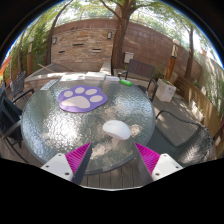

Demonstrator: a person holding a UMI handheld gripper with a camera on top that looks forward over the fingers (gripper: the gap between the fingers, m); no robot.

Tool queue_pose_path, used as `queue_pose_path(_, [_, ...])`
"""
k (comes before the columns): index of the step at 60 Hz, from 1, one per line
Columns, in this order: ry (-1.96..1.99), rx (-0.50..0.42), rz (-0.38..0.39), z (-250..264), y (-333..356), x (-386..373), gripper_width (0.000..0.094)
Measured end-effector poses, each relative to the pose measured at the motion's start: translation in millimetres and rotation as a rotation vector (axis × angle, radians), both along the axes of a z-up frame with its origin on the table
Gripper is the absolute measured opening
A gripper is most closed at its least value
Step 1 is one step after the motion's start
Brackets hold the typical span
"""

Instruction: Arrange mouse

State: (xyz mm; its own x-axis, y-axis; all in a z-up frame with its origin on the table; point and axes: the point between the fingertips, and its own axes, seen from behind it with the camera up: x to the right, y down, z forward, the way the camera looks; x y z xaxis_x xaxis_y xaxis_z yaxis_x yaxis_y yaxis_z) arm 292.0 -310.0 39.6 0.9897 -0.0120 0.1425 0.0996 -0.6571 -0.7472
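The mouse (118,129) lies on the round glass table (45,125), just ahead of the gripper (113,157) and between the lines of its two fingers. The fingers stand wide open and hold nothing; I think they are spread so to take the mouse from both sides. Further on the table lies a purple mat (82,97) with a paw shape, probably the place where the mouse belongs. Chairs (135,75) stand around.

An outdoor patio: a round glass table (50,125), chairs (140,75), brick wall (85,42), trees (122,20).
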Motion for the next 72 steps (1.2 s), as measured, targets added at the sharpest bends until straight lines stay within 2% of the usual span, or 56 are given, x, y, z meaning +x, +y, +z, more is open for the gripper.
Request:
queue_pose_path(9, [-0.019, -0.044, 0.022, -42.9, 47.5, 34.5, 0.0845])
queue_pose_path(20, [0.000, -0.037, 0.055, -45.1, 100.3, 45.4, 0.0840])
queue_pose_path(28, [0.024, -0.022, 0.037, -51.5, 128.1, 69.1, 0.0831])
queue_pose_path(33, [0.068, -0.024, 0.032, -55.1, 138.8, 77.1, 0.0767])
queue_pose_path(38, [0.137, -0.024, 0.045, -58.7, 141.9, 72.0, 0.0528])
queue_pose_path(44, [0.133, -0.014, 0.032, -59.1, 138.4, 73.8, 0.0457])
queue_pose_path(54, [0.127, -0.026, -0.036, -58.0, 133.5, 82.1, 0.0357])
queue_pose_path(59, [0.117, -0.004, -0.075, -38.3, 138.5, 85.8, 0.0358])
queue_pose_path(64, [0.087, 0.068, -0.121, 7.5, 158.6, 93.4, 0.0357])
queue_pose_path(72, [0.091, 0.263, -0.164, 123.5, 216.0, 76.9, 0.0356])
